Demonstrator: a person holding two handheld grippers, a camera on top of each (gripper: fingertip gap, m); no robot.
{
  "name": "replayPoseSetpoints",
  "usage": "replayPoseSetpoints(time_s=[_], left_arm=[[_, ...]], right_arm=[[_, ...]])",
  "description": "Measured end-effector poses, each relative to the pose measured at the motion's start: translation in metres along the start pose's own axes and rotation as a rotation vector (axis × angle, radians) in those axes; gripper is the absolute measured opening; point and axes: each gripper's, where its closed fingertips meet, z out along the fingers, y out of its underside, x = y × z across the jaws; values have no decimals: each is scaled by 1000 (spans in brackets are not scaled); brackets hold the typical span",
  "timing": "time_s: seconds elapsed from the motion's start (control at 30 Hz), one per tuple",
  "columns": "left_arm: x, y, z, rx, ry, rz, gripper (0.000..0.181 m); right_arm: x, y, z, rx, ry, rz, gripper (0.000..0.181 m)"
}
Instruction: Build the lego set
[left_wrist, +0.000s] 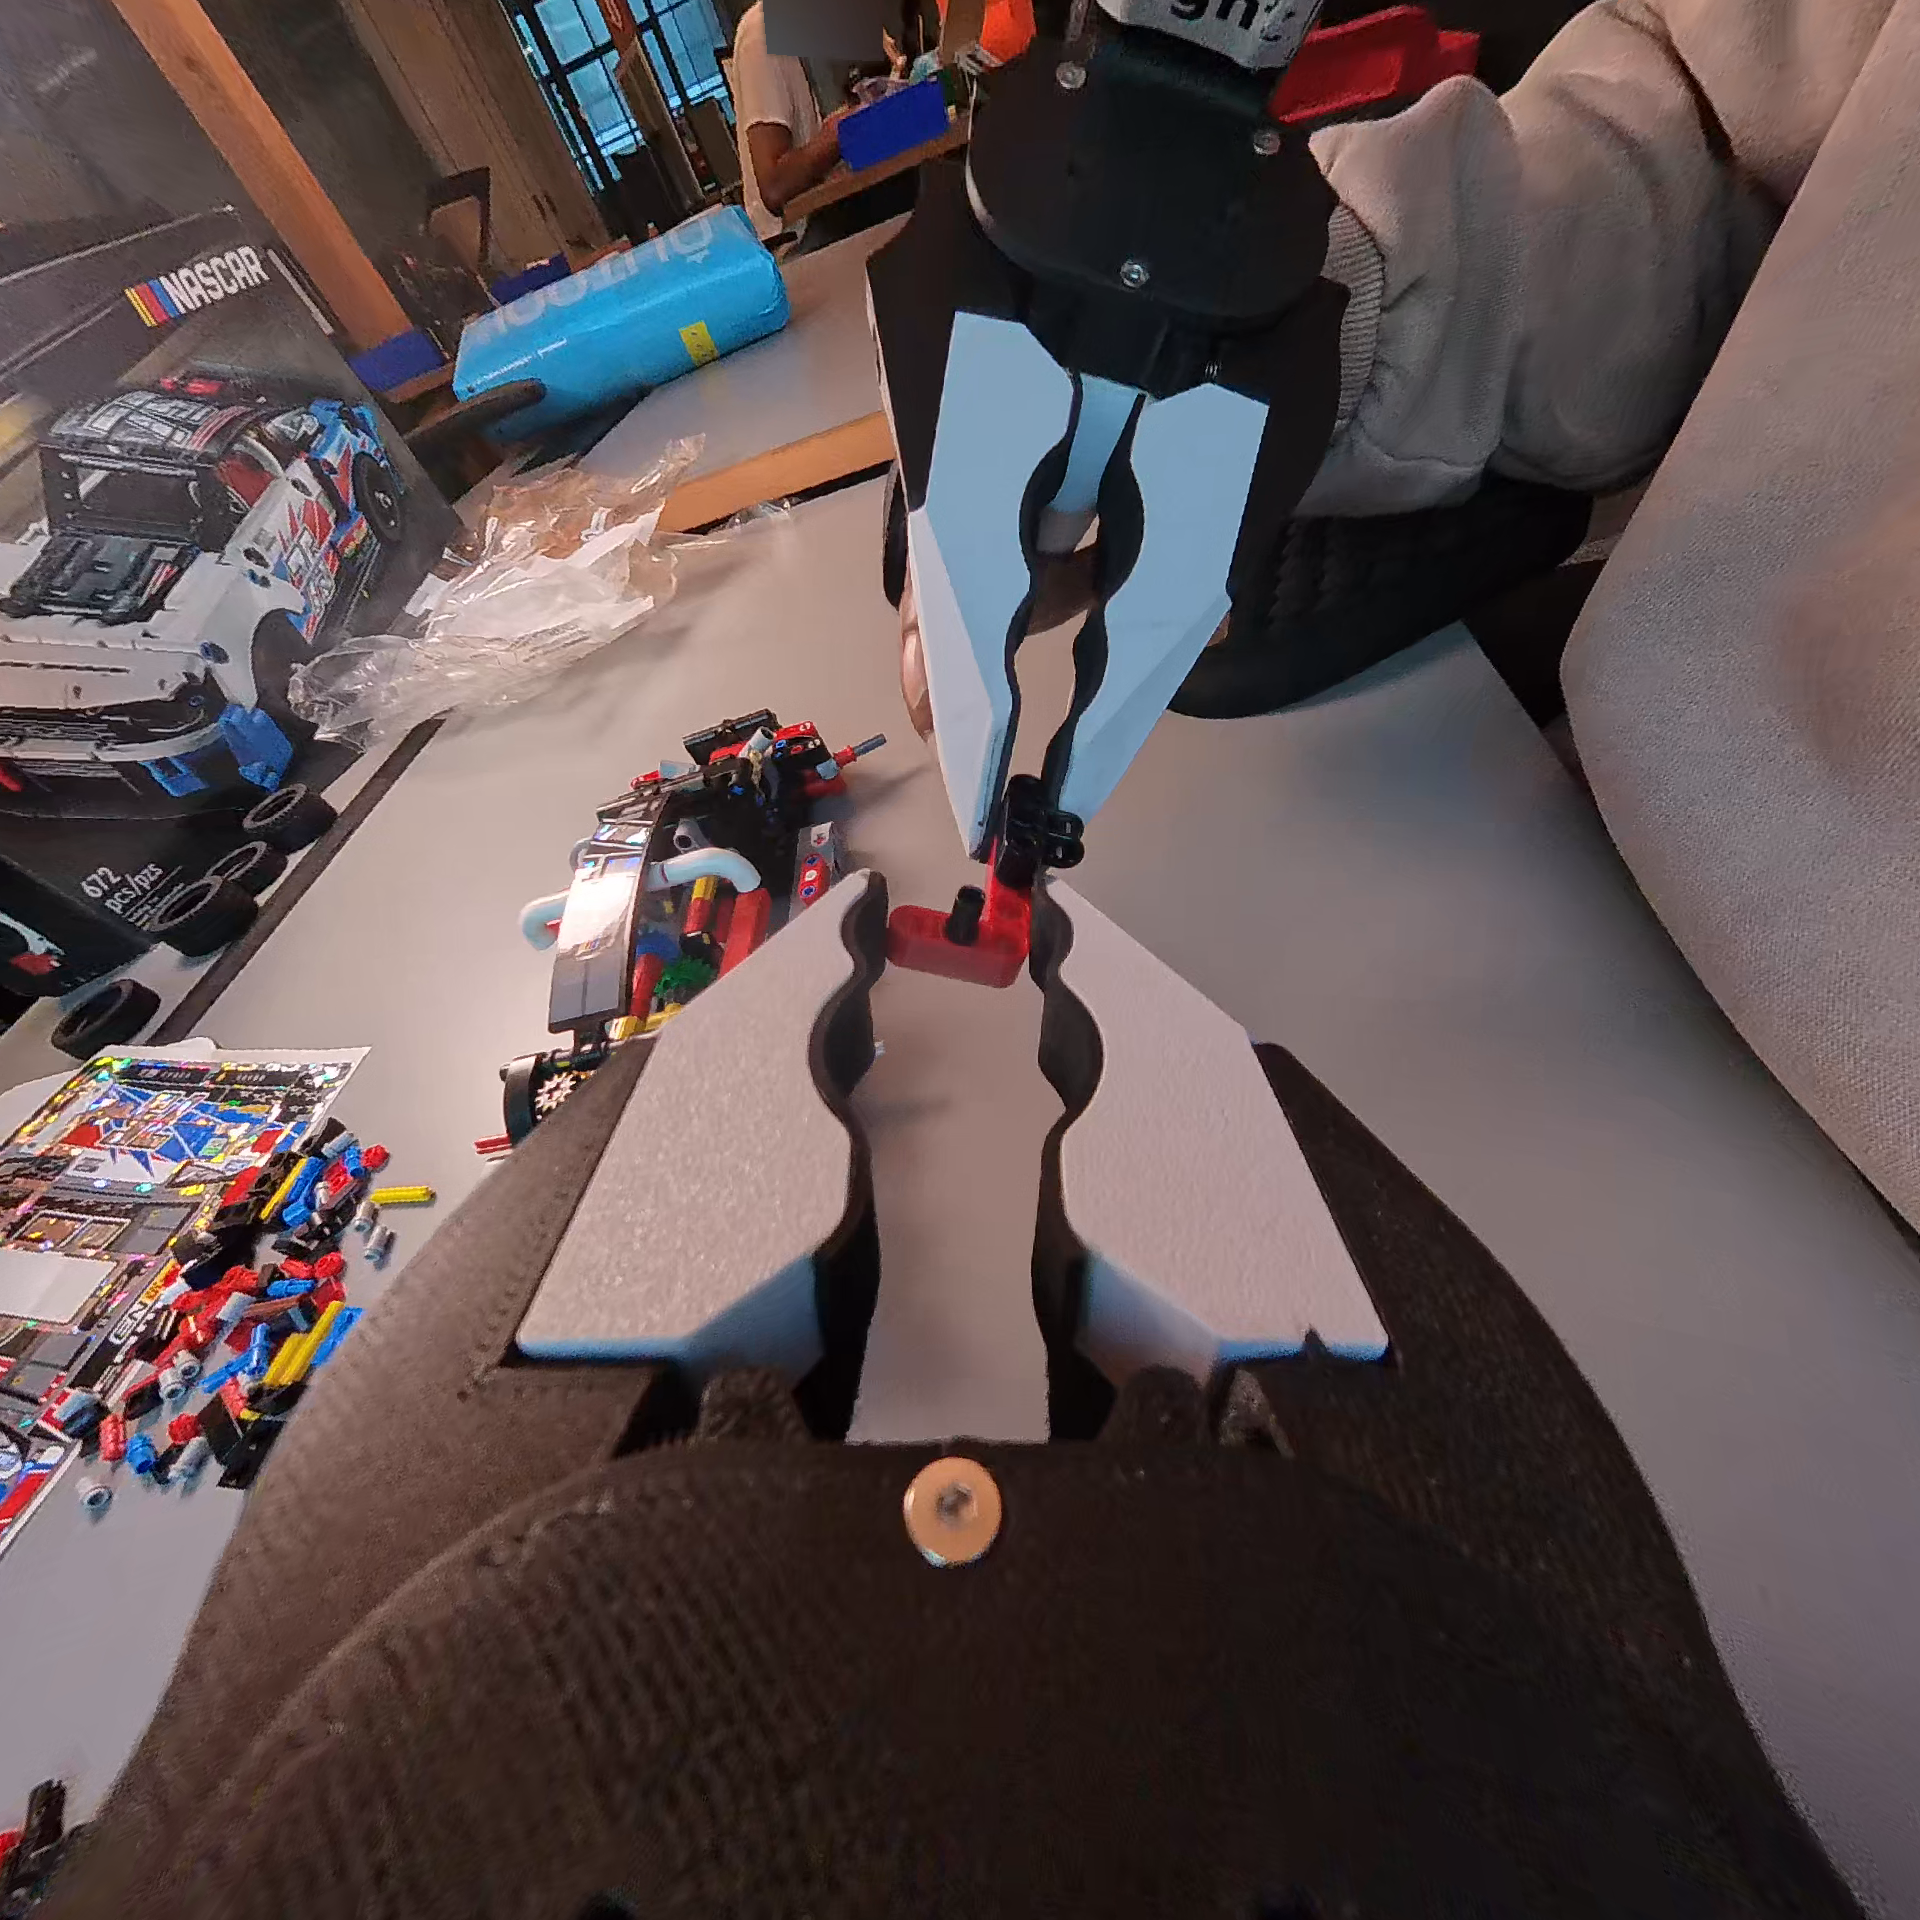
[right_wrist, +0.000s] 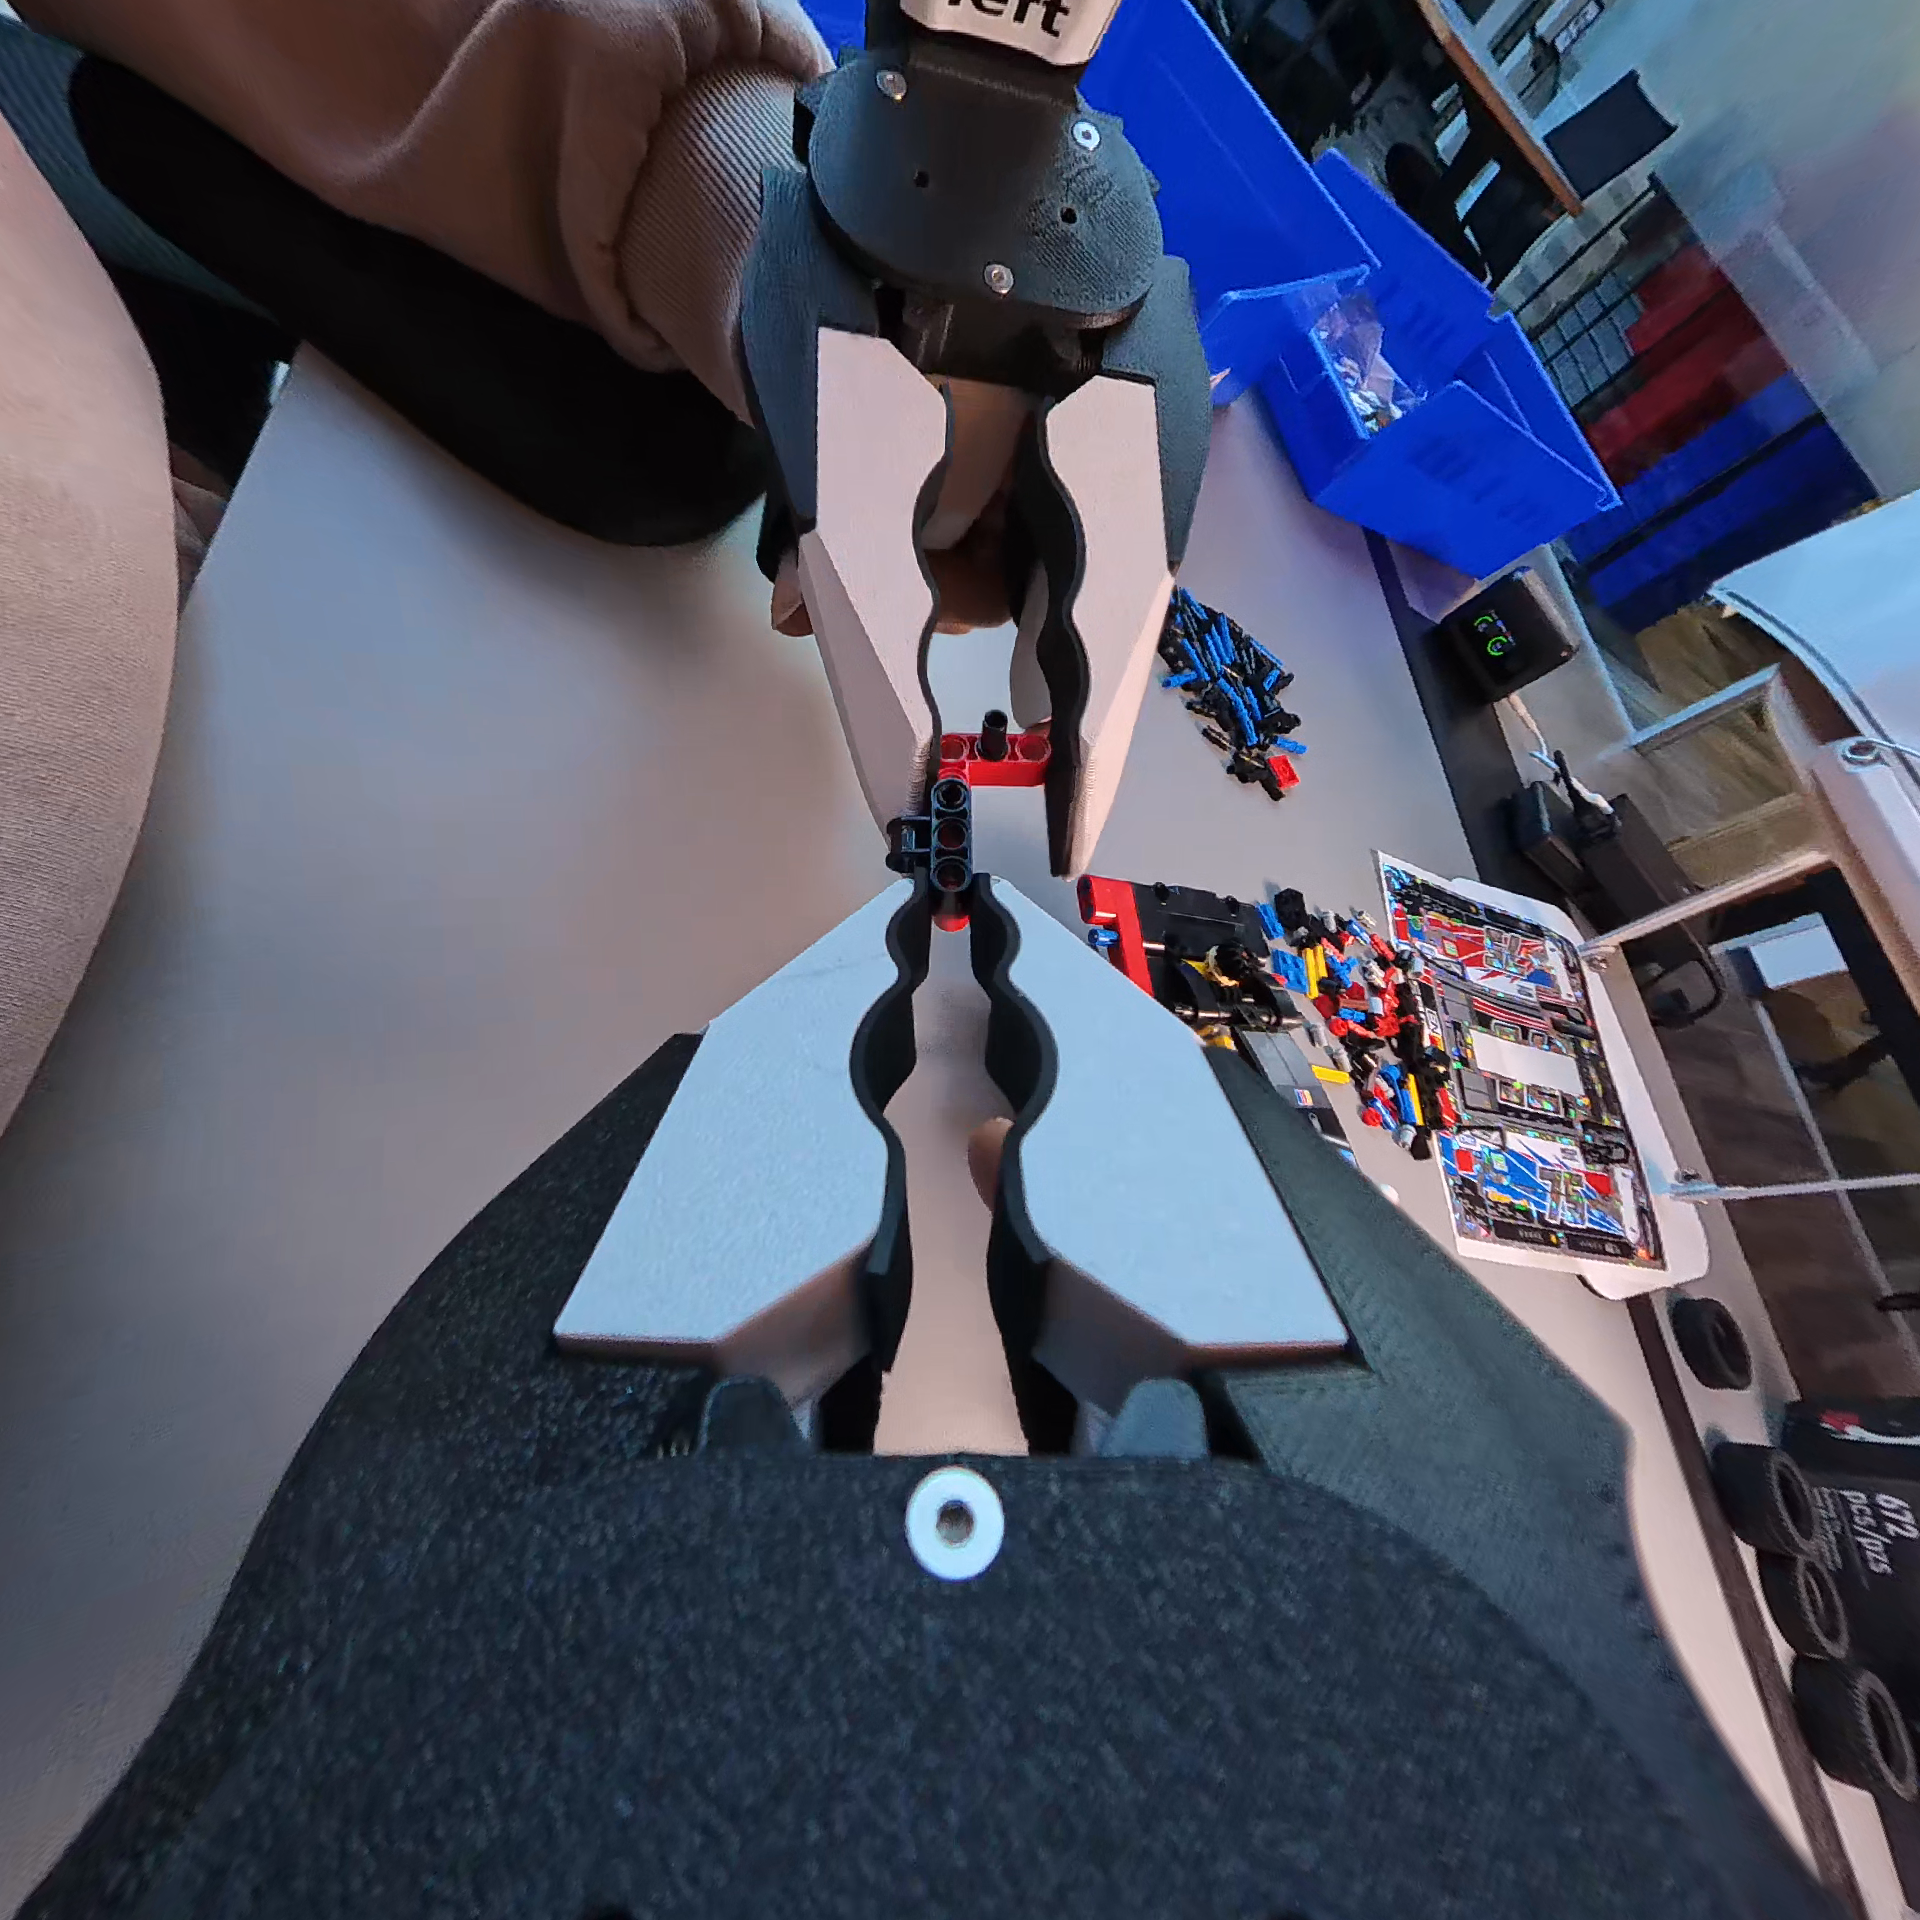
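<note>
My left gripper (left_wrist: 958, 914) is shut on a red L-shaped beam (left_wrist: 951, 940) with a black pin standing in it, held just above the grey table (left_wrist: 1299, 935). My right gripper (right_wrist: 951, 894) is shut on a short black beam (right_wrist: 951, 831) with a side connector. It holds this beam against the upright arm of the red beam (right_wrist: 992, 758). The two grippers meet tip to tip. The right gripper (left_wrist: 1029, 831) comes down from above in the left wrist view. The left gripper (right_wrist: 992, 821) comes from above in the right wrist view.
A partly built car chassis (left_wrist: 686, 904) lies left of the grippers. Loose pieces (left_wrist: 260, 1320) lie on a sticker sheet (left_wrist: 135, 1143). The set's box (left_wrist: 156, 520), black tyres (left_wrist: 104, 1013) and plastic bags (left_wrist: 540, 582) are at far left. Blue bins (right_wrist: 1434, 416) and a pile of pins (right_wrist: 1231, 675) sit beyond. The tips of both grippers are at nearly the same place.
</note>
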Motion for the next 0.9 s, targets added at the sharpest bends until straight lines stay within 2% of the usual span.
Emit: replayPoseSetpoints(time_s=[0.2, 0.3, 0.5, 0.57, 0.73, 0.8, 0.9], left_arm=[[0, -9, -4, 54, 1, 6, 25], [2, -15, -6, 89, 10, 4, 25], [3, -15, -5, 97, 27, -38, 26], [-5, -3, -3, 40, 5, -84, 27], [-12, 31, -3, -113, -2, -164, 27], [-10, 43, 0, -181, 8, -183, 26], [-3, 59, 5, -272, 35, -202, 27]], right_arm=[[2, -8, -4, 9, 34, -34, 5], [2, -15, -7, 50, 16, -10, 9], [0, -16, -8, 79, -19, 54, 4], [4, -4, -3, 38, -3, 129, 4], [-12, 70, 13, -285, -7, 439, 5], [-20, 81, 16, -334, 2, 562, 5], [-23, 83, 16, -386, 41, 609, 5]])
